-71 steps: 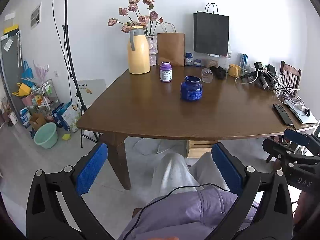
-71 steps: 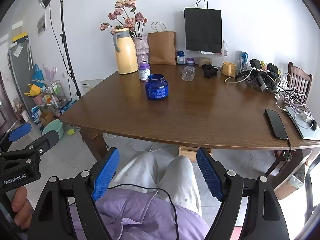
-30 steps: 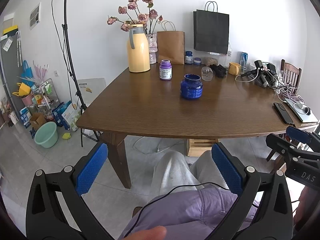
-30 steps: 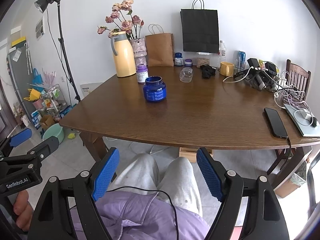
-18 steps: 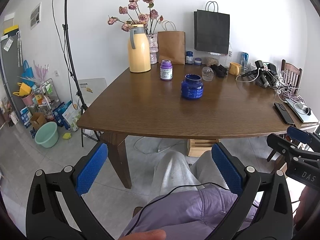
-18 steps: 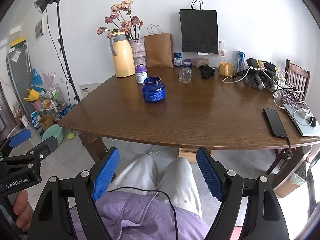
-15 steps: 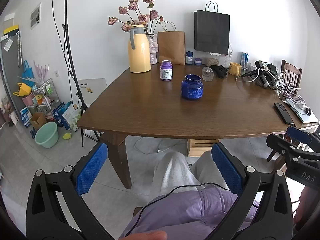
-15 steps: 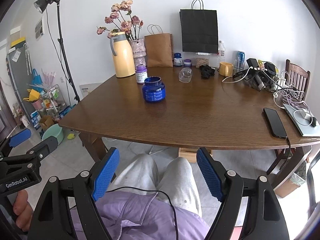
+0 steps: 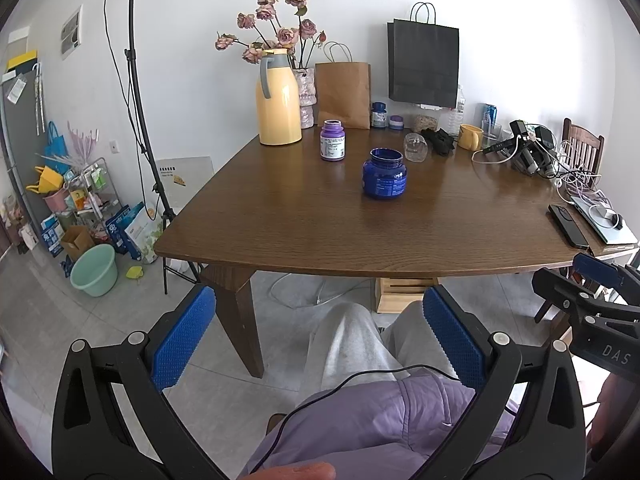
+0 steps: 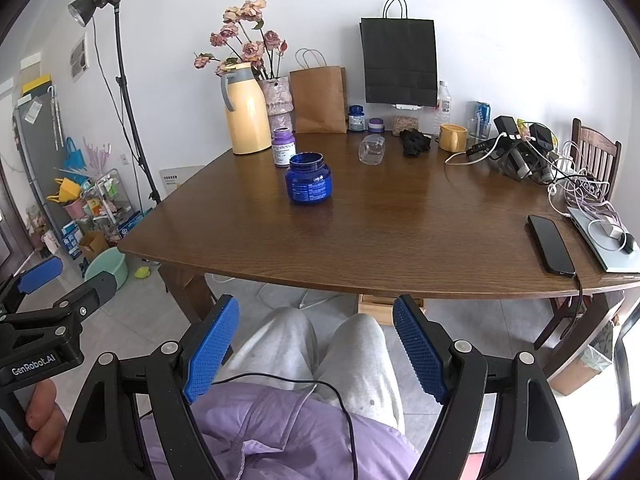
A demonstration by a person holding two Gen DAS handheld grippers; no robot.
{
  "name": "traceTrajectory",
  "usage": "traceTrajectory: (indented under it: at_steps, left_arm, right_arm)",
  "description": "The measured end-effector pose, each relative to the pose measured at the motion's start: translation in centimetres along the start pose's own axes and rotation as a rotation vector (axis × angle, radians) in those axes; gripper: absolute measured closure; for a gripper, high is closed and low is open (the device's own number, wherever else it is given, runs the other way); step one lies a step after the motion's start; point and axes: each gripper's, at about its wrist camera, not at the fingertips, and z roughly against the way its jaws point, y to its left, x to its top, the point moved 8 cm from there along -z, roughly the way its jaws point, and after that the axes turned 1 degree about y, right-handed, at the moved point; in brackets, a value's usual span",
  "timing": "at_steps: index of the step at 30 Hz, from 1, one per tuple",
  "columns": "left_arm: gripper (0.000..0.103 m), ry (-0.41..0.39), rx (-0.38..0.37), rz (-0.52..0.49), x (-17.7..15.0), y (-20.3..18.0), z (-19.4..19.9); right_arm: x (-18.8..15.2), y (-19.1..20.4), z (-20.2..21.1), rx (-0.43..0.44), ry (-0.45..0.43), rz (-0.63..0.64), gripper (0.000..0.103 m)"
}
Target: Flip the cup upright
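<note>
A clear glass cup (image 9: 416,147) lies on its side near the far middle of the brown table (image 9: 320,224); it also shows in the right wrist view (image 10: 371,149). My left gripper (image 9: 320,340) is open and empty, held low over the person's lap, well short of the table's front edge. My right gripper (image 10: 316,354) is open and empty, also over the lap. Each gripper shows at the edge of the other's view.
A blue jar (image 10: 308,178), a purple bottle (image 10: 283,147), a yellow jug (image 10: 246,110), paper bags, a yellow mug (image 10: 452,137), cables, a phone (image 10: 551,244) and a laptop stand on the table. A light stand (image 10: 128,92) and floor clutter are left.
Both views have shifted only slightly; the grippers stay open over the lap and nothing on the table has moved.
</note>
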Motion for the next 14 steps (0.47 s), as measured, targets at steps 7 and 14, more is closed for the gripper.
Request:
traceTrajectory:
  at_steps: [7, 14]
  left_arm:
    - [0.000, 0.000, -0.001, -0.001, -0.01, 0.01, -0.01]
    - [0.000, 0.002, -0.007, 0.004, -0.20, 0.01, 0.00]
  right_arm:
    - [-0.07, -0.18, -0.09, -0.001, 0.001, -0.003, 0.020]
    - [-0.18, -0.21, -0.15, 0.000, 0.006, -0.003, 0.020]
